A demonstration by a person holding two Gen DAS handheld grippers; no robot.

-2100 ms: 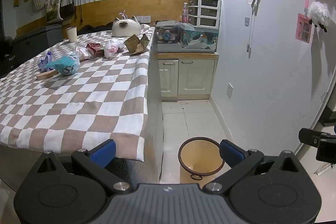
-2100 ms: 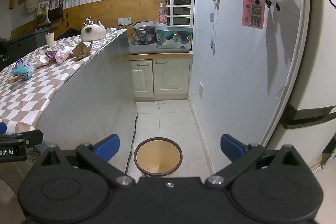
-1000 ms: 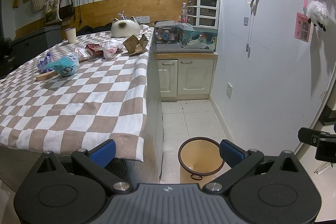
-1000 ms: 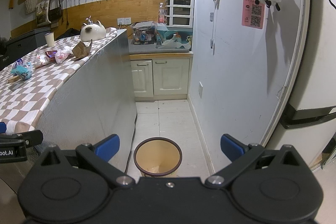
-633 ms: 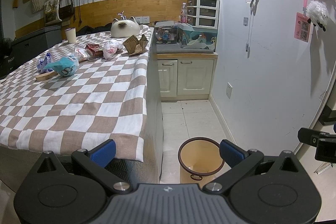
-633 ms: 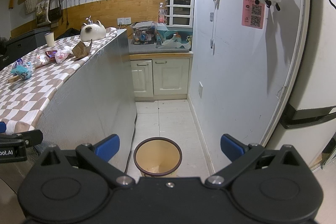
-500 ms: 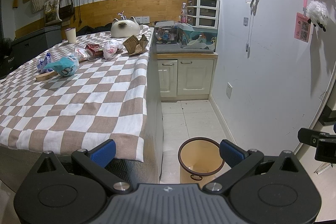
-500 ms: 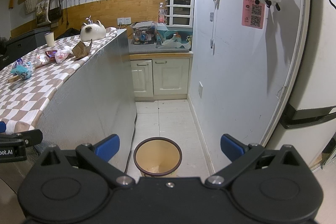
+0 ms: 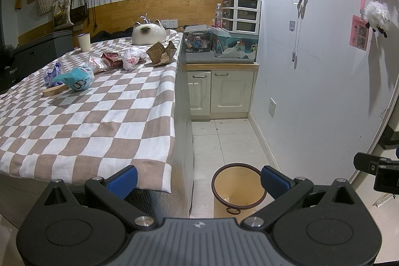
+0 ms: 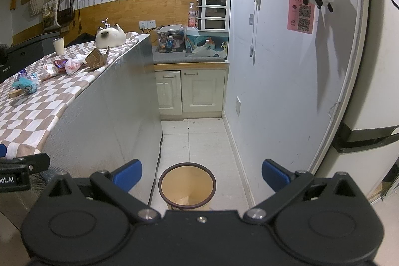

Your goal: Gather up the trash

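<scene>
1. Essentially, nothing has changed over the last two seconds: both wrist views match the earlier ones, so the person is standing still at the near end of the table and the collecting has not begun.
2. The left gripper (image 9: pixel 198 178) is held low at the table's near corner, its blue-padded fingers spread wide with nothing between them.
3. The right gripper (image 10: pixel 200 172) is beside it over the tiled floor, fingers likewise wide apart and empty.
4. The trash lies in a loose group at the far end of the checked tablecloth (image 9: pixel 104 121), well away from both grippers: a teal wrapper (image 9: pixel 74 81), a blue-purple wrapper (image 9: pixel 51 75) just beside it, a red packet (image 9: pixel 112 59), a crumpled white bag (image 9: pixel 132 57) and torn brown cardboard (image 9: pixel 162 54).
5. A white cup (image 9: pixel 84 41) and a cat-shaped ceramic pot (image 9: pixel 149 33) stand behind the litter; they do not look like trash.
6. The waste bin (image 10: pixel 187 187), tan with a dark rim, stands on the floor just ahead of both grippers, seemingly holding only a scrap or two.
7. My reading: the next step is a long reach forward over the cloth to the nearest wrapper.
</scene>
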